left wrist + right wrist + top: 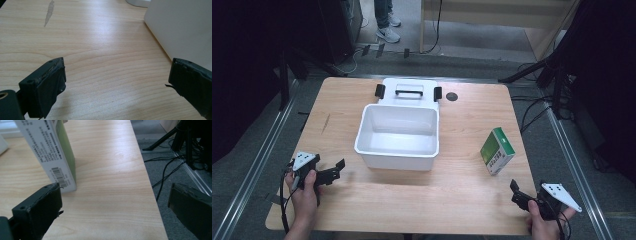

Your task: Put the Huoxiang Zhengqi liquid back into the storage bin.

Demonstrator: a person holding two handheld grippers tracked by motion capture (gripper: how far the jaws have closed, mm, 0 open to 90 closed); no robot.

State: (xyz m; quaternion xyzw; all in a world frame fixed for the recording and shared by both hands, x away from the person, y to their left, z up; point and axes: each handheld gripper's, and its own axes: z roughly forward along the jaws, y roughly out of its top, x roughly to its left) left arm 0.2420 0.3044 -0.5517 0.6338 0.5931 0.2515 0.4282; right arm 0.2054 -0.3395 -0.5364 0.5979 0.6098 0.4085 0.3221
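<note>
A white plastic bin (362, 145) stands open-topped in the middle of the wooden table (462, 200). Its lid (409, 91), with a handle and two black clips, lies just behind it. A green and white carton (497, 150) stands upright to the right of the bin. My left gripper (337, 170) rests near the front left, open, with nothing between its jaws. In the left gripper view (117, 75) the bin's wall (182, 30) is close on the right. My right gripper (516, 192) is open at the front right corner; the carton (47, 150) stands just ahead of its (116, 200) left jaw.
A small black disc (452, 96) sits on the table beside the lid. The table's right edge (147, 185) runs close to my right gripper, with cables (170, 167) and stand legs (557, 80) on the floor beyond. A person's legs (387, 20) stand behind the table.
</note>
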